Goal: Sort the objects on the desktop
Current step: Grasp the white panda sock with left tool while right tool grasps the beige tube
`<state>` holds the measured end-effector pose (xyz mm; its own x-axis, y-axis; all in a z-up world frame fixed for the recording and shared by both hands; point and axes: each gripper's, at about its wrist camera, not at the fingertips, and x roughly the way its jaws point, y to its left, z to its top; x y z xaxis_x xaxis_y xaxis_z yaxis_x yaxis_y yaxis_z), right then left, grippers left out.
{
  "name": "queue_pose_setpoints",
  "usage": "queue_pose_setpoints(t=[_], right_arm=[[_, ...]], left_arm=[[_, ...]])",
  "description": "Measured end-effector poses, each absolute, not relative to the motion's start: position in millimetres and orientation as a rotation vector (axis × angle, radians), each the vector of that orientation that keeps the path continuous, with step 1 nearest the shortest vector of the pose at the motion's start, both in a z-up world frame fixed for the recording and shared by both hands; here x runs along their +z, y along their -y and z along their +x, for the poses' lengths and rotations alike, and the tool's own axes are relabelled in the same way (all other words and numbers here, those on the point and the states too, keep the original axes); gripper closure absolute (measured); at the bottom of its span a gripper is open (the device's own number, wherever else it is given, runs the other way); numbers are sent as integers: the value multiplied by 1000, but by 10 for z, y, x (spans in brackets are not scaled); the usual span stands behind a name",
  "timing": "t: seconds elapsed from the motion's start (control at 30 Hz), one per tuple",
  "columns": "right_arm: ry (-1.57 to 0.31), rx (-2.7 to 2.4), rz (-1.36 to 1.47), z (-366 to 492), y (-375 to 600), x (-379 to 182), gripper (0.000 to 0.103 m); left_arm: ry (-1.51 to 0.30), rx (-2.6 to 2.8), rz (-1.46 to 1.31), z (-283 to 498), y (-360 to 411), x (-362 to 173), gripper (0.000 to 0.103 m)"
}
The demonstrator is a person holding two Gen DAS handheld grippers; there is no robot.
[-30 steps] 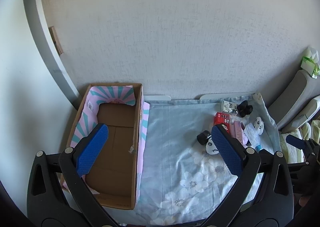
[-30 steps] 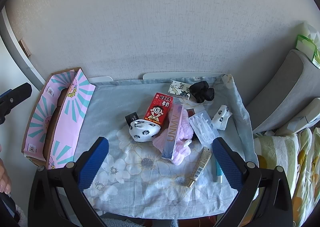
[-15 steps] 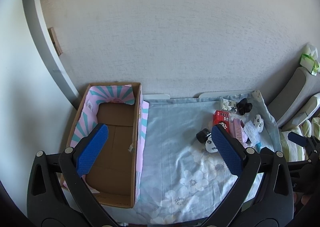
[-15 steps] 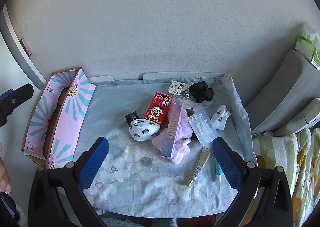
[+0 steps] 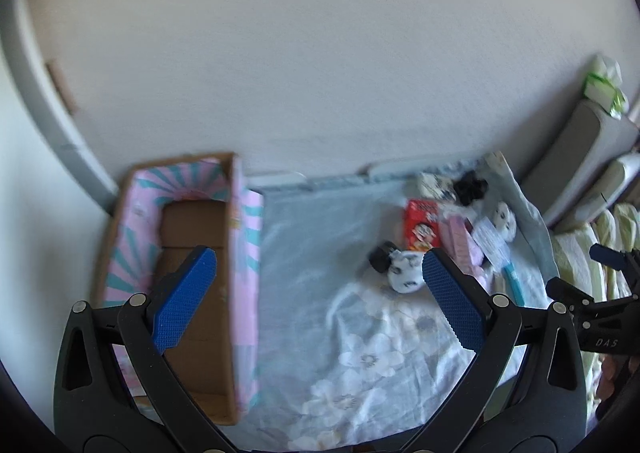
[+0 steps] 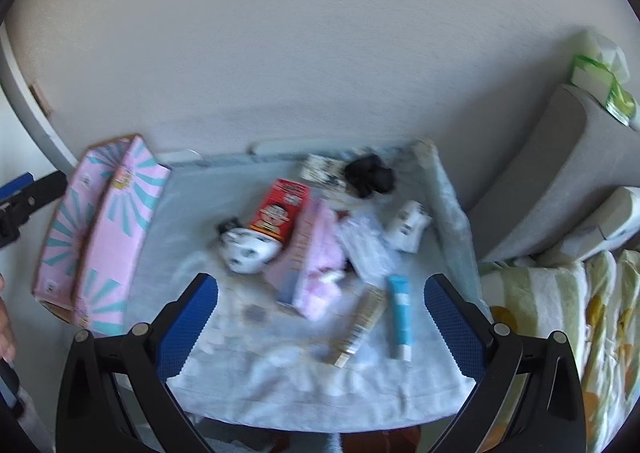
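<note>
Small objects lie on a floral blue cloth point(image 6: 280, 365): a red carton point(image 6: 280, 209), a panda-print ball point(image 6: 248, 251), a pink box point(image 6: 316, 261), a black scrunchie point(image 6: 370, 175), a gold tube point(image 6: 360, 327), a blue tube point(image 6: 400, 313) and a clear packet point(image 6: 366, 249). An open cardboard box point(image 5: 192, 293) with pink flaps stands at the table's left. My right gripper point(image 6: 320, 325) is open and empty above the cloth's front edge. My left gripper point(image 5: 318, 297) is open and empty, over the box's right wall and the cloth.
A white wall point(image 6: 320, 53) runs behind the table. Grey cushions point(image 6: 560, 165) and a patterned quilt point(image 6: 560, 333) lie to the right. A green-and-white pack point(image 6: 600, 77) sits on top of the cushion. The red carton point(image 5: 422, 223) and panda ball point(image 5: 406, 273) show in the left view.
Both views have shifted and blurred. The right gripper has moved forward, so the objects sit closer and lower in its view. The left gripper has tilted slightly. Both stay open.
</note>
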<state>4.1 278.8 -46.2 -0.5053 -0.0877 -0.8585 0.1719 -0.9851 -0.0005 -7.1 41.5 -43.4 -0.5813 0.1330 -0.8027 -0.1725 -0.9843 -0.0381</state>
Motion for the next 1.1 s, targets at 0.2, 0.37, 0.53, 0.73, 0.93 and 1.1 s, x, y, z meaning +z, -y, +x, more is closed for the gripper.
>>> queue_pose_setpoints(t=[0.2,0.37,0.53,0.73,0.93,1.1], right_arm=[[-121,-2566,1603,70,-3206,-809,0],[-106,-2486,1719,74,-3337,-1233,0],[-132,-2405,1760,29,-3226,-1614,1],[-185,-2370,1749,7,-3097,-1897,11],[-170,-2372,1762,11,-3070,-2067,42],[-207,-2420,1711,70,-3045,-2075,66]], left_arm=[[-107,2502,-1403,-179,-893,-919,2],[-169,2427,-1463,-273,-1280,-1402,6],[-133,2398,-1544,-410,-1389,-1729,12],[-57,2389,-1631,-479,-1409,-2015,23],[54,2393,-1638,-486,-1394,-2145,41],[76,2403,-1617,-473,-1442,-2168,55]])
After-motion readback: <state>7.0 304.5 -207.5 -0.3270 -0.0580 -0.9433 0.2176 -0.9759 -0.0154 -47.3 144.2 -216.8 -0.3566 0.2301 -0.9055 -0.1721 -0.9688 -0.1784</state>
